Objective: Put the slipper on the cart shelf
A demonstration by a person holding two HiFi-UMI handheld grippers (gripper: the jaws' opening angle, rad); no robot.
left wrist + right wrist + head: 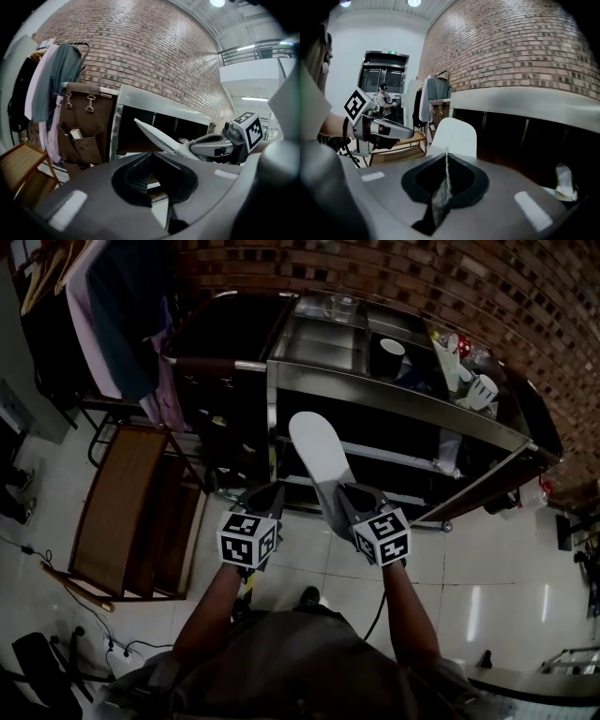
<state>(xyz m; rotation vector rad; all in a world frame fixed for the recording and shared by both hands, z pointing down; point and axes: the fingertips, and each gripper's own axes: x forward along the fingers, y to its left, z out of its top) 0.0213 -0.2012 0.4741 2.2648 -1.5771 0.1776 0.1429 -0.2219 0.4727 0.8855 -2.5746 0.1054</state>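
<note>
Before the cart (pixel 398 401), slipper (pixel 315 448) in right hand-held gripper (pixel 343 495)

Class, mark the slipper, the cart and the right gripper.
slipper (pixel 317 448), head view, white sole.
cart (pixel 394 401), head view, steel top rail.
right gripper (pixel 446 157), right gripper view, between fingertips.

The white slipper (pixel 317 451) hangs in the air, toe toward the metal cart shelf (pixel 394 401).

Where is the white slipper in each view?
Head view: slipper at centre, sticking out from the right gripper toward the cart.
Left gripper view: slipper at centre, edge-on, above the jaws.
Right gripper view: slipper at centre, just above the jaws.
Shared landmark: the steel cart behind it.
</note>
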